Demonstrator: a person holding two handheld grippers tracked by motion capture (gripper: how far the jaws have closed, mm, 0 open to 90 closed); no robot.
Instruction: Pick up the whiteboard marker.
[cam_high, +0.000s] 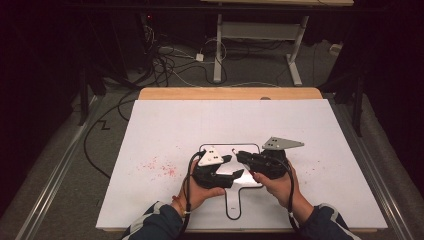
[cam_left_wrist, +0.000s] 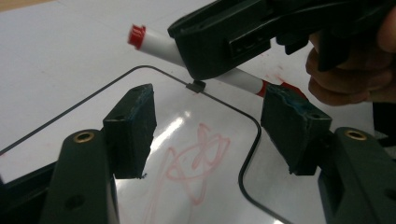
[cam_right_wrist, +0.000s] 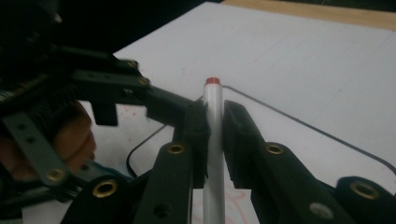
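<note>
A small whiteboard (cam_high: 252, 148) with a black rim and a handle lies on the white table sheet near the front edge. A red scribble (cam_left_wrist: 196, 158) is drawn on its surface (cam_left_wrist: 159, 126). My right gripper (cam_right_wrist: 214, 122) is shut on a white marker (cam_right_wrist: 214, 98) with red ends, held level just above the board. In the left gripper view the marker (cam_left_wrist: 159, 44) crosses the top, gripped by the right gripper (cam_left_wrist: 198, 77). My left gripper (cam_left_wrist: 210, 119) stands open over the scribble with nothing between its jaws. In the high view the left gripper (cam_high: 231, 166) faces the right gripper (cam_high: 240, 155) tip to tip.
Red specks (cam_high: 160, 167) stain the white sheet (cam_high: 200, 125) left of the board. A wooden table edge (cam_high: 230, 93) runs along the far side. Beyond it, cables (cam_high: 165, 60) lie on the floor by a white desk frame (cam_high: 260, 30).
</note>
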